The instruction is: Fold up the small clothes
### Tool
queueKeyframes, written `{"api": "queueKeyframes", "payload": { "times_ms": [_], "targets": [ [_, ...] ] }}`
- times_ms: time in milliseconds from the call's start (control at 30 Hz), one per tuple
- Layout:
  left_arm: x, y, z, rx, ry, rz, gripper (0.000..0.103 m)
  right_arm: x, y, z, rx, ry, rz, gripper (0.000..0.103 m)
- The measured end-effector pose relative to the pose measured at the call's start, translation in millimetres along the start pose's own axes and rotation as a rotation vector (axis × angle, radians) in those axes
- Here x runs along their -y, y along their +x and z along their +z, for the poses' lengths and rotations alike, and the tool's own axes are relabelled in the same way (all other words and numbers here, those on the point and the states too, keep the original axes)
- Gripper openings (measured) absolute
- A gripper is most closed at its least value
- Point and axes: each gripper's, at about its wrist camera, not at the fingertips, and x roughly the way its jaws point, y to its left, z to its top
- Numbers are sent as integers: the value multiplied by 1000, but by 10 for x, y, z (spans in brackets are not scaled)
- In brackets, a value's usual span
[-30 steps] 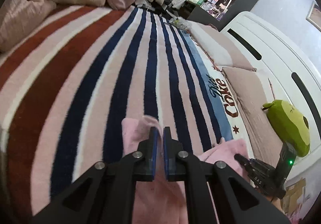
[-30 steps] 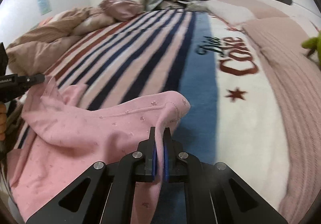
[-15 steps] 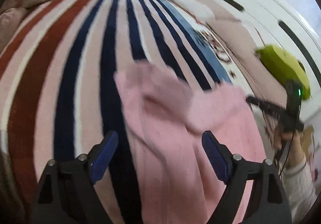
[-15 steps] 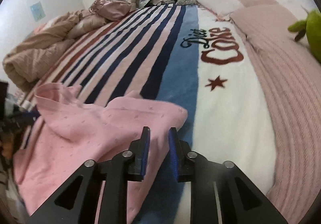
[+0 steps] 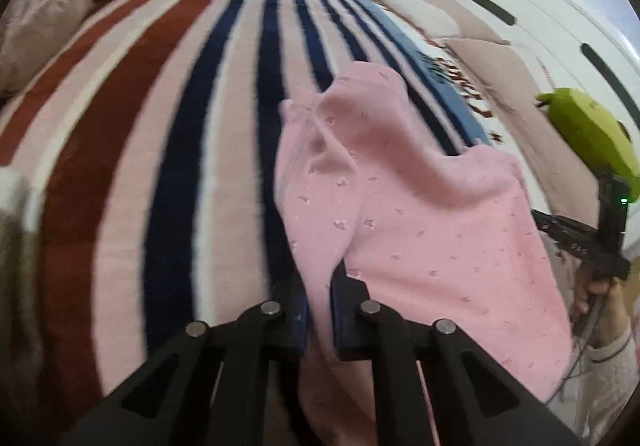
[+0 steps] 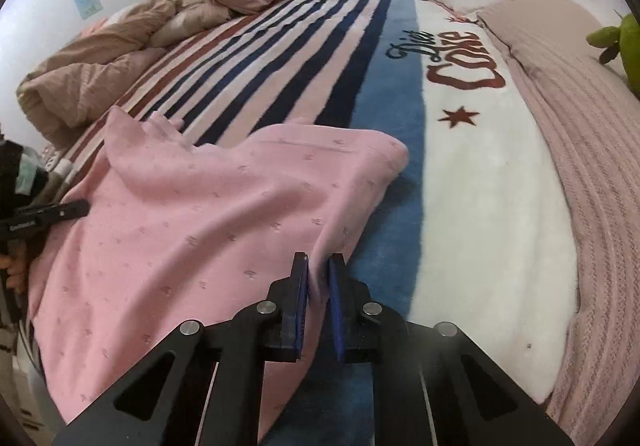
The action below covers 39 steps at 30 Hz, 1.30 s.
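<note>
close up, the left claw (image 5: 319, 310) is nearly shut, its two blue-padded black fingers (image 5: 299, 320) pinching a fold of a small pink knit garment with tiny embroidered motifs (image 5: 420, 230). the cloth fills the narrow gap between the pads and runs away from them across the bed. the garment lies rumpled on a fluffy striped blanket in navy, pale pink, white and rust red (image 5: 168, 118), with one raised hump toward the far end and a wider flat part spreading to the right.

from the right wrist view, the right claw (image 6: 319, 300) is likewise almost closed, gripping the near right edge of the same pink garment (image 6: 192, 214) between its blue pads (image 6: 301, 302). the fabric is drawn into a taut ridge leading from the pads up to a rounded corner that rests on the blanket's blue band (image 6: 384, 94), beside red lettering reading "diet coke" on white.

the left claw's black body shows at the left edge of that view, just beside the garment. a lime green plush toy (image 5: 588, 134) sits on the pink ribbed bedding (image 6: 592, 150) at the right. crumpled beige bedding (image 6: 92, 66) lies well apart at the left.
</note>
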Motion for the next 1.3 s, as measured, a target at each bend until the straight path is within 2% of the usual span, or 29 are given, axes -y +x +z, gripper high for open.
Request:
{"api": "queueKeyframes", "payload": {
  "times_ms": [100,233,300,333,367,400,433,467,567,600,667,733,767,833,867,900,933,1000,1033,1100,1167,1300],
  "targets": [
    [-95,-47,-78,3,-22,56,9,60,4,-23,-4,24,-7,6],
    [-243,-175,-181,19,-59,125,31,95,-62,-57,-5,33,-13,7],
    [-307,-269,-209,22,-67,99,35,63,-162,-85,-3,26,-11,9],
    [-307,-356,-246,34,-74,65,42,42,-229,-102,1,19,1,9],
    [-285,-495,-312,58,-77,15,49,14,-308,-138,6,15,19,16],
    [-232,-565,-353,71,-70,-4,65,-15,-409,-191,15,17,46,31],
    [-188,-679,-418,91,-54,-22,74,-46,-525,-268,24,25,77,39],
    [-123,-770,-491,102,-28,-39,75,-72,-599,-326,31,30,98,50],
    [51,-944,-745,100,24,-77,80,-150,-810,-613,30,62,171,57],
    [88,-963,-835,101,24,-78,81,-168,-842,-723,19,81,206,64],
    [112,-927,-950,101,11,-68,81,-191,-867,-931,7,126,279,67],
    [72,-842,-1011,96,-35,-60,79,-207,-819,-1129,-3,185,332,69],
    [22,-781,-1062,88,-70,-69,74,-205,-783,-1183,-7,205,345,69],
    [-46,-641,-1107,63,-131,-115,28,-230,-667,-1301,-13,262,402,71],
    [-105,-591,-1164,54,-185,-151,22,-247,-632,-1326,-11,280,436,71],
    [-124,-586,-1215,64,-204,-170,11,-285,-601,-1345,-2,292,475,71],
    [-140,-620,-1261,90,-215,-186,6,-326,-574,-1338,7,296,493,71],
    [-161,-694,-1334,131,-231,-173,5,-390,-541,-1305,29,302,471,62],
    [-171,-720,-1354,143,-240,-169,5,-424,-518,-1281,34,301,467,50],
    [-236,-777,-1431,169,-274,-167,4,-473,-509,-1248,41,294,458,17],
    [-280,-807,-1522,180,-305,-195,4,-505,-542,-1229,52,279,444,10],
    [-228,-888,-1621,194,-298,-226,4,-489,-737,-1253,88,254,437,6]
  ]
}}
